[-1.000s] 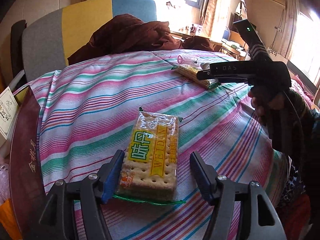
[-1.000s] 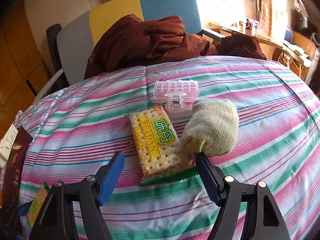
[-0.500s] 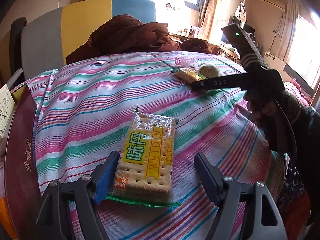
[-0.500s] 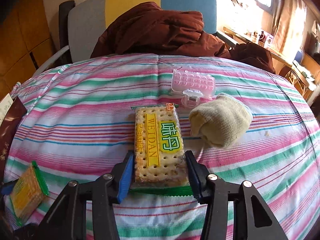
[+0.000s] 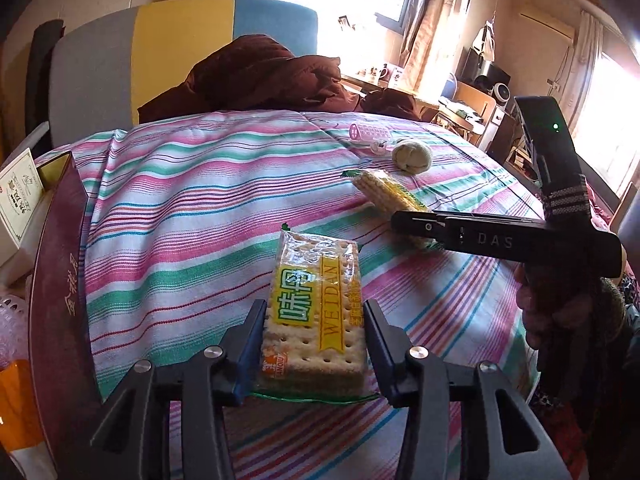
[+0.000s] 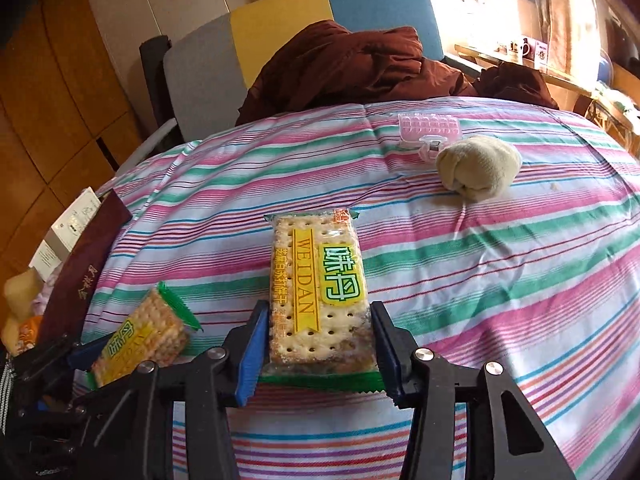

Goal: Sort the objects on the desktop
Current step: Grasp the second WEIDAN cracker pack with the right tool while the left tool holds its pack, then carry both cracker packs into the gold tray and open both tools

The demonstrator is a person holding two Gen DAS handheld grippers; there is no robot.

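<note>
Two packs of Weidan crackers are in hand over the striped cloth [image 5: 180,220]. My left gripper [image 5: 313,318] is shut on one cracker pack [image 5: 316,300] by its long sides, near the front edge. My right gripper [image 6: 319,320] is shut on the second cracker pack [image 6: 318,276] the same way. In the left wrist view that second pack [image 5: 384,194] shows edge-on and tilted, ahead of the right gripper's black body [image 5: 500,240]. Further back lie a pink hair clip [image 6: 430,130] and a rolled beige sock [image 6: 478,166], side by side.
A dark red box [image 5: 60,280] and a white carton [image 5: 16,200] stand at the table's left edge. A brown garment [image 5: 260,76] is heaped on the grey, yellow and blue chair [image 5: 180,48] behind. A person's hand [image 5: 560,316] holds the right gripper.
Both grippers have closed on their cracker packs, the right one first. The right gripper has carried its pack left and nearer, away from the sock and clip.
</note>
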